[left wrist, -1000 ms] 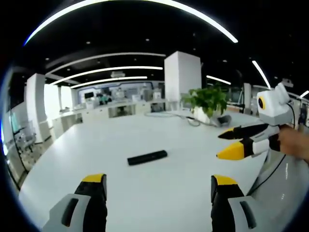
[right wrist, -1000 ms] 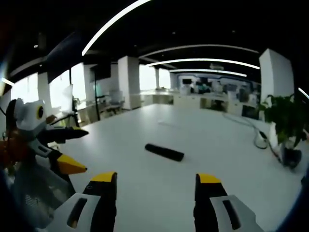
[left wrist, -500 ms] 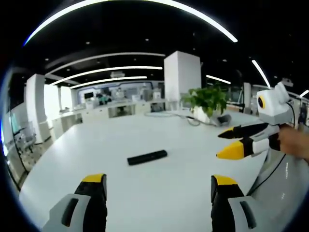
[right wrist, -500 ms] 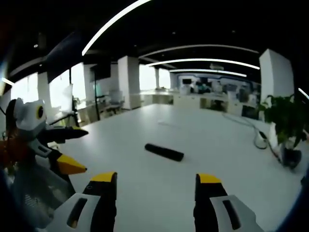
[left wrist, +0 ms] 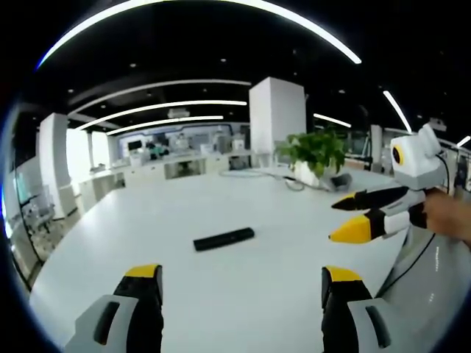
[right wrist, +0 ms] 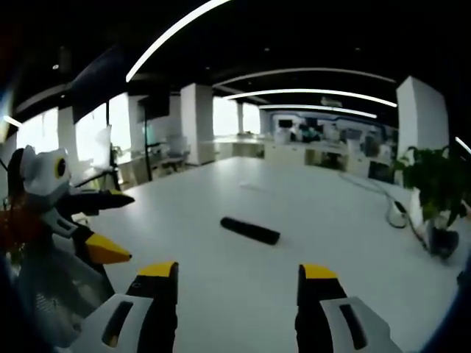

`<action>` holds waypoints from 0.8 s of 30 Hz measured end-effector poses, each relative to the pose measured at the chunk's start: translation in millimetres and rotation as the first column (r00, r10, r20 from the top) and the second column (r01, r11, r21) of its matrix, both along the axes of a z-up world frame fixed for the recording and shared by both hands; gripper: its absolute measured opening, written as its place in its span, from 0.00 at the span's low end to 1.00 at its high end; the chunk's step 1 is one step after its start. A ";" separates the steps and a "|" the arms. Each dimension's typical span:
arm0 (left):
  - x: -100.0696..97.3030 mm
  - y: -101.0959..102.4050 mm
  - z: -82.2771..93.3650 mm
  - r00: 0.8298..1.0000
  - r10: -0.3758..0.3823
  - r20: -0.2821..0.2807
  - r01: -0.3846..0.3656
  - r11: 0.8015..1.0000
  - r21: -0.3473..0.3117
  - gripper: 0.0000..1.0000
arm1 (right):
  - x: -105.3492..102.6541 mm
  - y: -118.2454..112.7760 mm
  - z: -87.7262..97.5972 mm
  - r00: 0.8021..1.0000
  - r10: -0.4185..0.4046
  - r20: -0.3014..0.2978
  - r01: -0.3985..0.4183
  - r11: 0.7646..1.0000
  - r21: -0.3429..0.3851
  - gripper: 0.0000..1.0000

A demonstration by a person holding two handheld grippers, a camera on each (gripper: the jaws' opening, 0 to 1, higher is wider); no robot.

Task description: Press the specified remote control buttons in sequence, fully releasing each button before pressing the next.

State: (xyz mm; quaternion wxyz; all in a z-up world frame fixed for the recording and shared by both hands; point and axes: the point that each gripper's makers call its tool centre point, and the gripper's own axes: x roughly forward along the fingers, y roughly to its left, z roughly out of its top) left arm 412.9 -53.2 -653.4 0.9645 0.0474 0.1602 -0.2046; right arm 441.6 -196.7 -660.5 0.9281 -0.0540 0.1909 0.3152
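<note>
Left gripper view: we see one black remote control (left wrist: 224,239) lying flat on the white surface (left wrist: 221,294), well ahead of our left gripper (left wrist: 243,283), whose two fingers stand wide apart and empty.
Same view, right side: our right gripper (left wrist: 346,219), fingers spread, empty; one potted plant (left wrist: 316,154) behind.
Right gripper view: one remote (right wrist: 250,231) mid-surface; right gripper (right wrist: 239,283) fingers wide, empty; left gripper (right wrist: 118,224) at left.
</note>
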 end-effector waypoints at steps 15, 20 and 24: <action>0.8 1.7 -0.6 1.000 0.007 -0.004 -0.007 1.000 -0.014 0.92 | -0.5 -1.3 -4.1 1.000 -0.003 -0.012 0.003 1.000 -0.011 0.65; 0.4 2.1 -2.4 1.000 0.012 -0.019 -0.013 1.000 -0.025 0.93 | -0.9 -2.3 -6.2 1.000 -0.010 -0.024 0.010 1.000 -0.006 0.68; -0.6 0.2 -5.6 1.000 0.002 -0.027 -0.003 1.000 -0.009 0.93 | -1.3 -2.3 -6.8 1.000 -0.009 -0.024 0.009 1.000 -0.010 0.68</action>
